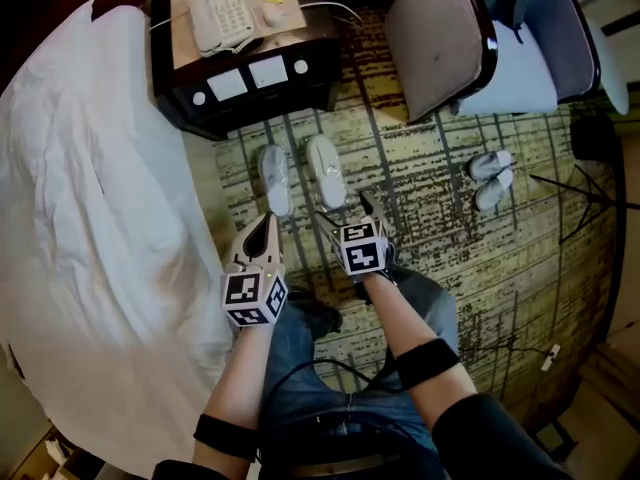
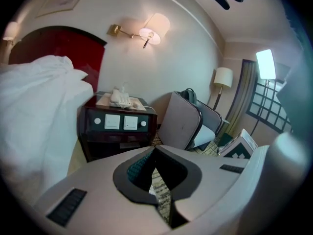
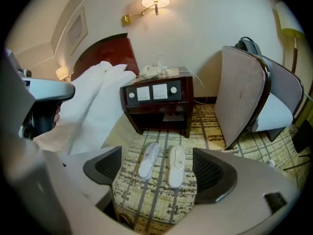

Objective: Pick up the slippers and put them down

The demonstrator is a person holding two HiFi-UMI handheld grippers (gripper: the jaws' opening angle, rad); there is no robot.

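The slippers [image 3: 176, 166] are lying side by side on the carpet [image 3: 146, 199] before the nightstand [image 3: 159, 104], with their long axes parallel and running toward it. The right gripper [image 3: 156, 176] is standing wide open and empty, clear of them. The left gripper [image 2: 157, 182] is sitting closed and empty, and its view is missing the slippers. Only the head view is showing a second pair [image 1: 492, 176] beside the chair [image 1: 440, 38].

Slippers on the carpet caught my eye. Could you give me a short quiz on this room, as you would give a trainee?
1. True or false: the right gripper is shut on a slipper.
2. The pair of slippers ahead of that gripper lies in front of: A) the nightstand; B) a television; C) a bathtub.
3. Fill in: the head view shows ___ pairs of slippers on the carpet.
Key: 1. False; its jaws stand apart with nothing gripped. 2. A. 3. Two; the second pair lies by the chair.
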